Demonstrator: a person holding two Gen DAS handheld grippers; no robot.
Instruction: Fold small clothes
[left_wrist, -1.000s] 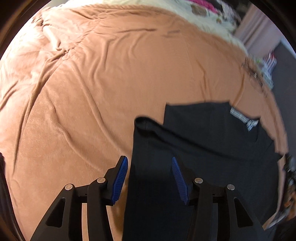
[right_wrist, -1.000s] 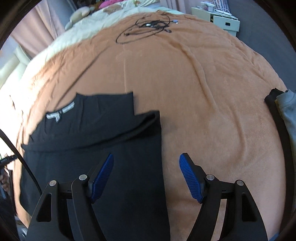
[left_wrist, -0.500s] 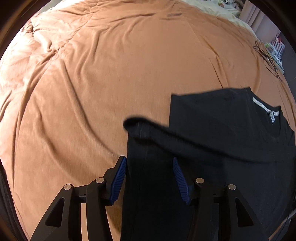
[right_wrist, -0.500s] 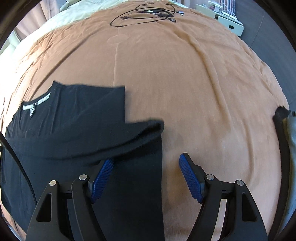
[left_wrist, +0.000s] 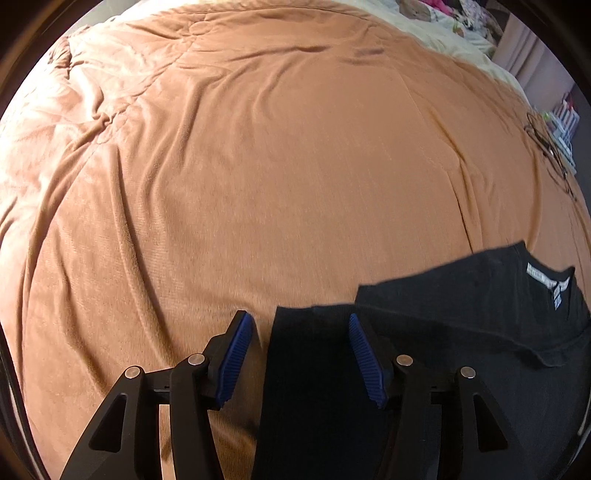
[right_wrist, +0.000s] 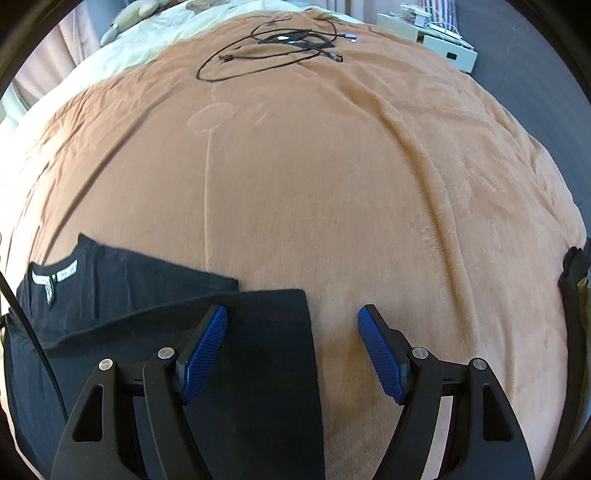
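A black T-shirt (left_wrist: 461, 321) lies flat on the brown blanket (left_wrist: 277, 166), its sleeves folded in and its white neck label (left_wrist: 550, 284) at the far right. My left gripper (left_wrist: 299, 354) is open and empty over the shirt's left edge. In the right wrist view the same shirt (right_wrist: 147, 295) lies at lower left with its label (right_wrist: 51, 280) showing. My right gripper (right_wrist: 291, 350) is open and empty over the shirt's right edge, with the blanket (right_wrist: 332, 166) beyond.
A coil of black cables (right_wrist: 273, 48) lies on the far part of the blanket. A white box (right_wrist: 443, 44) stands beyond the bed. Dark clothing (right_wrist: 576, 280) sits at the right edge. Cream bedding (left_wrist: 443, 33) lies at the far end.
Both grippers have drawn back toward me along the shirt. The shirt now sits lower in both views, and its folded sleeves lie flatter.
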